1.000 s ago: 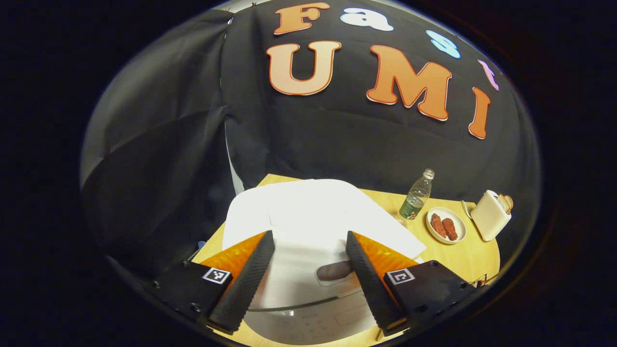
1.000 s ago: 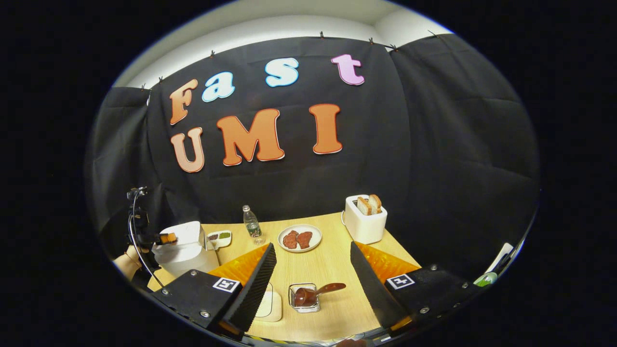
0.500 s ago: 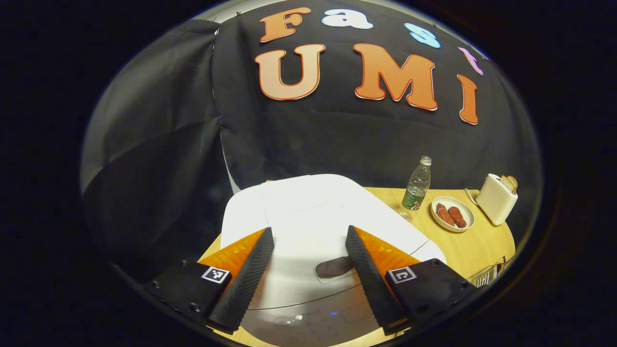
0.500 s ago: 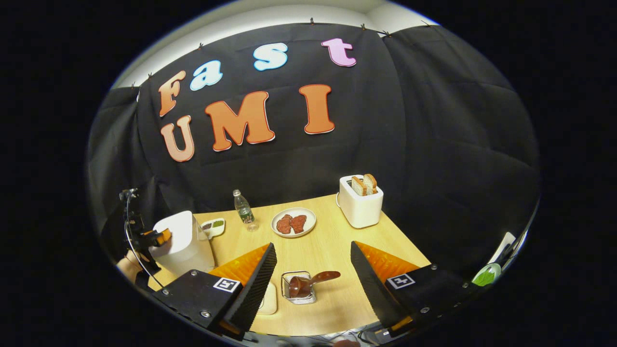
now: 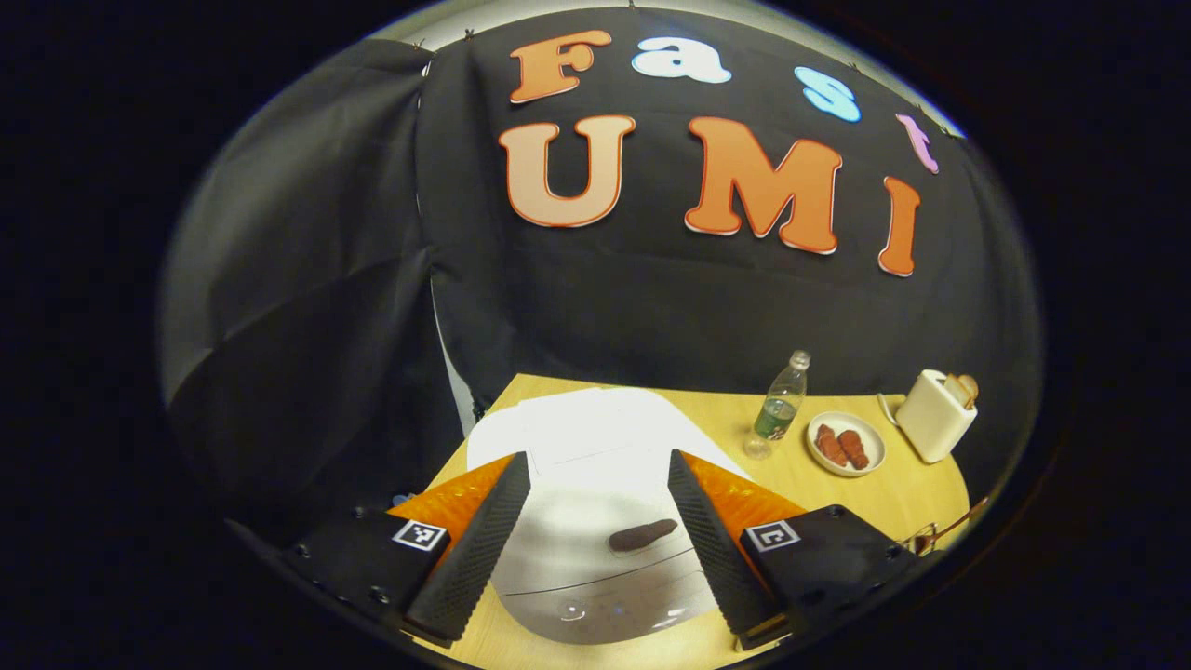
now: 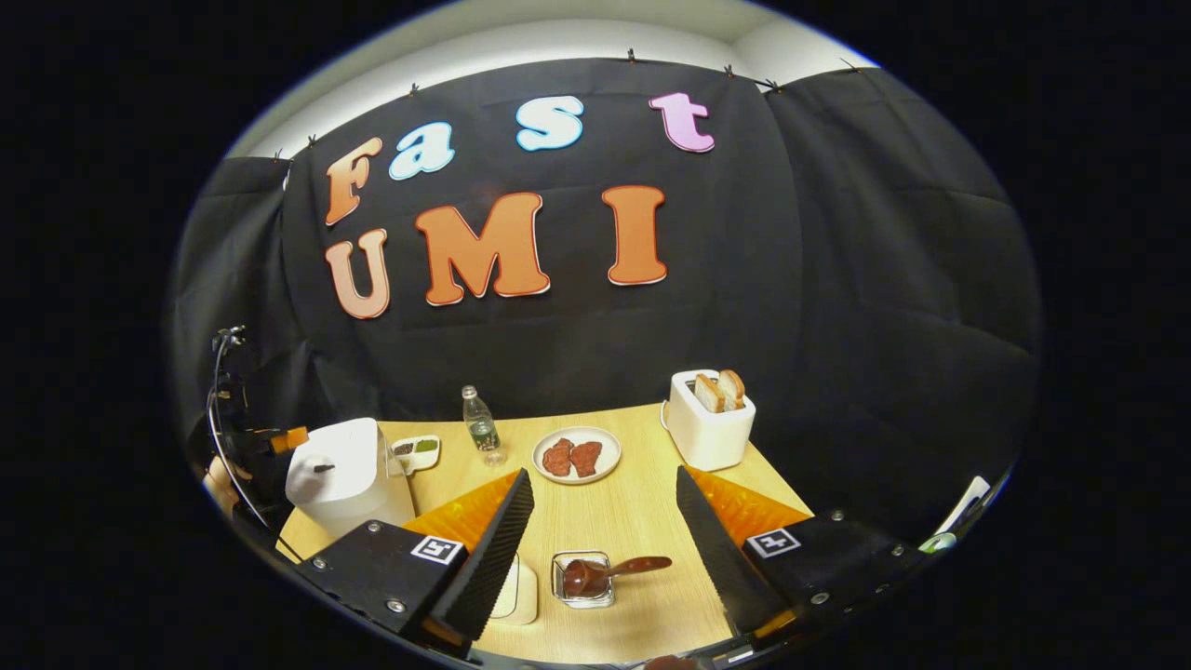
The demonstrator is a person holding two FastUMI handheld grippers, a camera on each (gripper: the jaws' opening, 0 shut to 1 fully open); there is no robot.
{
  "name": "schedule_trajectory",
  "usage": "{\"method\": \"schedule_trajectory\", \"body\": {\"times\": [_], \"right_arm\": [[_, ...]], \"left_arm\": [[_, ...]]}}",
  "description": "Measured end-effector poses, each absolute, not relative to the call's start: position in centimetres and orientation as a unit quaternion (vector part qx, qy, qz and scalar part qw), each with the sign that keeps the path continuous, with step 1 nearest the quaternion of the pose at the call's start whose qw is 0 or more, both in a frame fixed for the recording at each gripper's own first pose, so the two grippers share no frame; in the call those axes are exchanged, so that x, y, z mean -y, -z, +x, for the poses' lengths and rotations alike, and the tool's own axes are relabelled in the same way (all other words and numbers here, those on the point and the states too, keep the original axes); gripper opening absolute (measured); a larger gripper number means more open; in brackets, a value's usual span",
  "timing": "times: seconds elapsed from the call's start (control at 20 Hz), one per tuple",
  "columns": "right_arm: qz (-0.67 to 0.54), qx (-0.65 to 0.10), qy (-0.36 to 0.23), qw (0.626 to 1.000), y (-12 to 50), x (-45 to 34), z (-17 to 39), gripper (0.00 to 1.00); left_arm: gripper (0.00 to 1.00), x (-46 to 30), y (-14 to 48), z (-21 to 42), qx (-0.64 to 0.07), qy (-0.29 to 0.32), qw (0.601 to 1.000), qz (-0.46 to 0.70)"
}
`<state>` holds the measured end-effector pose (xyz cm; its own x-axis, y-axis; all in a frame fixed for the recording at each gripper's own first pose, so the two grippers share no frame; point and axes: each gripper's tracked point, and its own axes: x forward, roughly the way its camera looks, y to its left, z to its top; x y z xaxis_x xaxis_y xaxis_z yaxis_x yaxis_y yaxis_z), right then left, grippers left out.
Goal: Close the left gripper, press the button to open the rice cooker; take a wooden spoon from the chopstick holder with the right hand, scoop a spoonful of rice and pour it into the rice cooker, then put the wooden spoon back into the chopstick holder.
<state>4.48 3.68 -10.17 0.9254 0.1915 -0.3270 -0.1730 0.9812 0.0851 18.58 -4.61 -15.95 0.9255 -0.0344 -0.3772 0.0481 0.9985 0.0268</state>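
Left gripper (image 5: 595, 540): jaws spread wide, nothing between them, hovering above the near side of the white rice cooker (image 5: 595, 465). Lid down. Dark oblong button (image 5: 642, 535) on the cooker's front slope lies between the fingers, nearer the right one; no contact visible. Small lights show on the cooker's near lower face. Cooker sits at the left end of the wooden table (image 5: 837, 493).

Beyond it, to the right: clear water bottle (image 5: 777, 405) upright, then a white plate with two reddish pieces (image 5: 845, 445), then a white toaster with bread (image 5: 935, 414) at the far right.

Right gripper (image 6: 605, 549): jaws also wide apart, empty, held above the near table edge. Between the fingers, on the table: a small clear square container (image 6: 583, 579) with a wooden spoon (image 6: 609, 569), bowl inside, handle pointing right over the rim. A pale rounded-square item (image 6: 519, 591) sits just left of it, partly behind the left finger.

In the right gripper view the rice cooker stands far left, the other gripper just beside its left side.
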Motion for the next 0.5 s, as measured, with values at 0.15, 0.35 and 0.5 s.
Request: {"method": "schedule_trajectory", "body": {"times": [0.15,0.35,0.5], "right_arm": [[0.009,-0.132,-0.096,0.986,6.9,-4.3,5.5,0.95],[0.0,-0.094,-0.105,0.99,2.6,-5.6,6.1,0.95],[0.003,-0.071,-0.112,0.991,-0.3,-6.4,5.9,0.95]], "left_arm": [[1.0,4.2,8.8,17.1,-0.139,0.015,0.99,0.019],[1.0,1.8,0.2,13.2,-0.083,-0.003,0.996,0.044],[1.0,0.5,-3.8,10.1,-0.051,0.004,0.998,0.044]]}}
